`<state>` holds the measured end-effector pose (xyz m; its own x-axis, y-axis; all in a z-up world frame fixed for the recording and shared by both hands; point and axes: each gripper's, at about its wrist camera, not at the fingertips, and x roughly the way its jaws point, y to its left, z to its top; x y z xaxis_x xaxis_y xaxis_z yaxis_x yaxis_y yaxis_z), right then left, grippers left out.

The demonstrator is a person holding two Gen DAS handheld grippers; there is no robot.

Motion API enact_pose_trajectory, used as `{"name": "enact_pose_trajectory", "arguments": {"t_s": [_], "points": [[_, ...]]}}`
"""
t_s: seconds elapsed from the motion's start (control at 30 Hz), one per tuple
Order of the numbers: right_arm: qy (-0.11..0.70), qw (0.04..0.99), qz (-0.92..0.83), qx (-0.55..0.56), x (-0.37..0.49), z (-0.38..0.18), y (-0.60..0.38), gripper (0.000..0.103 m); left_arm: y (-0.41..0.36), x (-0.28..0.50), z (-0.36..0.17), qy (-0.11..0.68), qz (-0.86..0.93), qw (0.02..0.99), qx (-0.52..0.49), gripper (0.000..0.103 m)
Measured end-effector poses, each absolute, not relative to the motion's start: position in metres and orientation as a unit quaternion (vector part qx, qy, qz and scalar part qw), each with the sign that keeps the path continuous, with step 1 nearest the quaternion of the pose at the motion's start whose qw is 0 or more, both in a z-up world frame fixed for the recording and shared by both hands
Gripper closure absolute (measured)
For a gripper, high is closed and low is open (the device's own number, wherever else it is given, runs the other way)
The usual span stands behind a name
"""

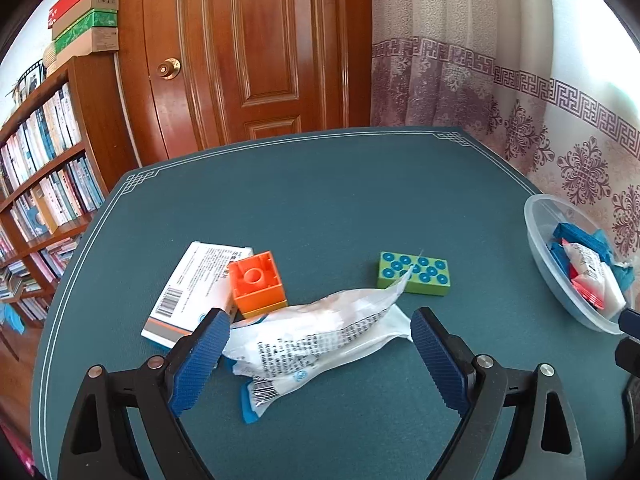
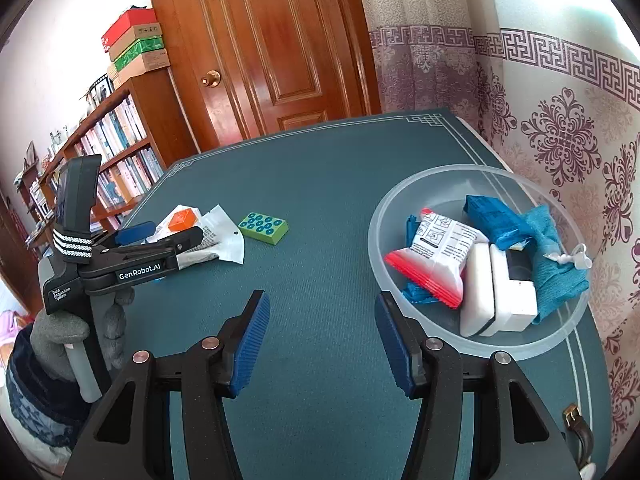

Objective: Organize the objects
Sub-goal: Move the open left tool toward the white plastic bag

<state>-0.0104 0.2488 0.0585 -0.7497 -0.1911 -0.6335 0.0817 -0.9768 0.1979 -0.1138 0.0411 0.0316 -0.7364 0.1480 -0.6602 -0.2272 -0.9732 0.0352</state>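
Note:
My left gripper (image 1: 320,344) is open, its blue pads on either side of a white printed snack packet (image 1: 316,332) lying on the green table mat (image 1: 320,200). An orange block (image 1: 258,282) rests on a white medicine box (image 1: 196,292) just beyond it. A green studded brick (image 1: 414,273) lies to the right; it also shows in the right wrist view (image 2: 263,228). My right gripper (image 2: 320,336) is open and empty over bare mat, left of a clear plastic bowl (image 2: 404,200) holding packets, a white box and blue cloth.
The bowl (image 1: 538,240) sits at the table's right edge beside a patterned curtain (image 1: 560,140). A wooden door (image 1: 256,52) and a bookshelf (image 1: 44,176) stand behind and left of the table. The left gripper's body (image 2: 132,256) shows in the right wrist view.

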Motion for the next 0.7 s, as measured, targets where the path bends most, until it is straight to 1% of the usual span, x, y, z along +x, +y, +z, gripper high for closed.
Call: {"name": "enact_pose_trajectory", "arguments": {"t_s": [0.1, 0.33, 0.7], "points": [[-0.076, 0.078, -0.930, 0.351, -0.012, 0.056, 0.241, 0.047, 0.034, -0.113, 0.029, 0.058, 0.931, 0.098, -0.346, 0.006], [-0.074, 0.085, -0.926, 0.359, -0.014, 0.049, 0.234, 0.047, 0.030, -0.118, 0.023, 0.061, 0.929, 0.102, -0.351, 0.005], [-0.078, 0.087, -0.923, 0.367, -0.014, 0.043, 0.231, 0.047, 0.039, -0.127, 0.004, 0.063, 0.908, 0.113, -0.399, 0.005]]}}
